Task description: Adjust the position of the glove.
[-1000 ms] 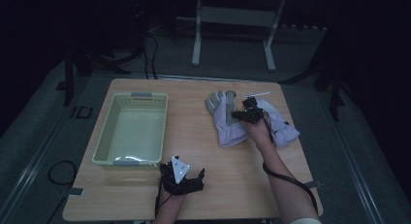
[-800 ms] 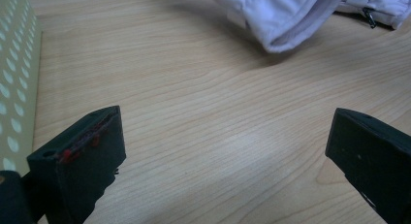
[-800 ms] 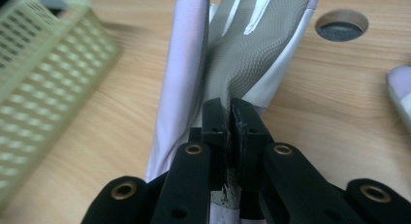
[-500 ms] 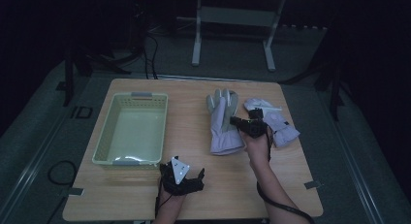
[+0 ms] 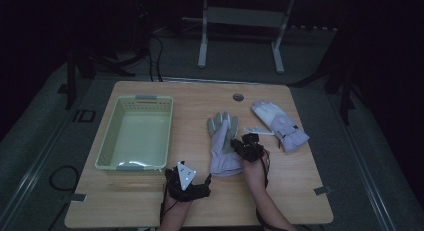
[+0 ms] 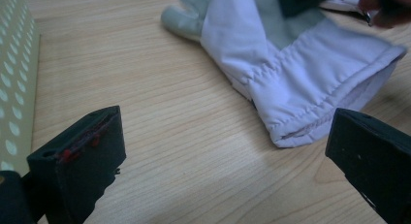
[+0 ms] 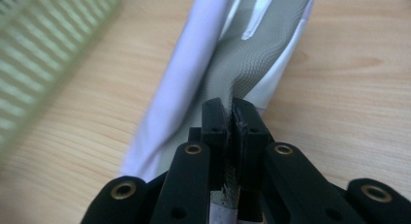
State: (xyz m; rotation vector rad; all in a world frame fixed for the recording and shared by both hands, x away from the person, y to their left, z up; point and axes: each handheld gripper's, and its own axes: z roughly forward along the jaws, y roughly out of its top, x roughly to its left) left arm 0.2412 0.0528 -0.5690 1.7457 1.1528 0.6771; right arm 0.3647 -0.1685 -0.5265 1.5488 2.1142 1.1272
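Your right gripper (image 7: 231, 118) has its fingers clenched on the grey palm fabric of the near glove (image 5: 223, 145), so you can drag it flat over the table (image 5: 300, 191) toward the basket (image 5: 135, 133). This glove lies at the table's middle, cuff toward you. Your left gripper (image 5: 186, 183) waits with jaws released beside the cuff, probably ready to help. Compared with a second ago, the glove is pulled clear of the second glove (image 5: 280, 125), which lay under it.

Glove (image 5: 223, 143) between basket (image 5: 135, 136) and second glove (image 5: 280, 124)
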